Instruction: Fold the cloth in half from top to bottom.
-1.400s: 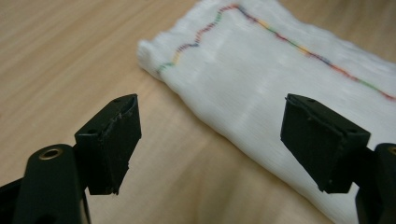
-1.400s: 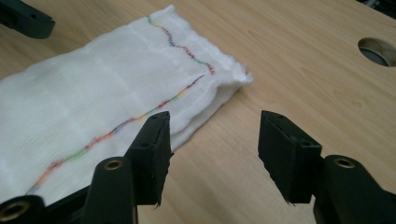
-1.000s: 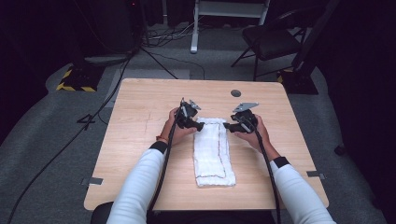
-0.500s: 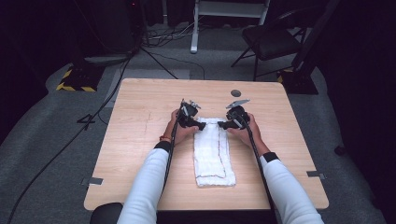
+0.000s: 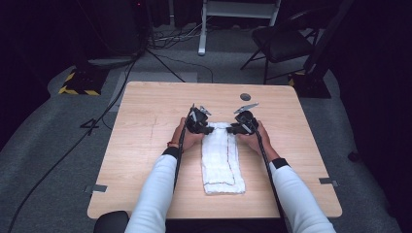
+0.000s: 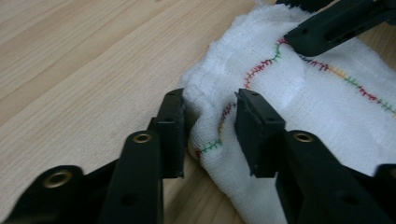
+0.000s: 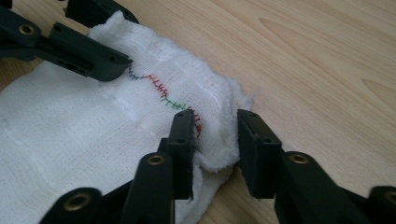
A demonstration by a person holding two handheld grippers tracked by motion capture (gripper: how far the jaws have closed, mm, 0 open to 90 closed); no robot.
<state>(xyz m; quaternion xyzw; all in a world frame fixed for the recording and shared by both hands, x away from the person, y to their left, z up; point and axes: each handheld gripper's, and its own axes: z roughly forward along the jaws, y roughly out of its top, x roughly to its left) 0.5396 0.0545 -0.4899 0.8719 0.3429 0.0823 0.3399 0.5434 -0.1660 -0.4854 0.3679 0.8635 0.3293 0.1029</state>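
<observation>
White towel (image 5: 221,158) with multicoloured stitching; no readable writing

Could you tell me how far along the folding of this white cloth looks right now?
Done: the white cloth already lies folded into a long narrow strip on the table. In hand: the left tongs and right tongs have just been closing, each pinching a far corner. Left: probably lifting that end and folding it toward the near end.

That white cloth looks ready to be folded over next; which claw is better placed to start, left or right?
Neither clearly: each has a far corner of the folded cloth. The left claw has just closed on its corner, bunching it; the right claw likewise on the opposite corner. Probably both lift together.
</observation>
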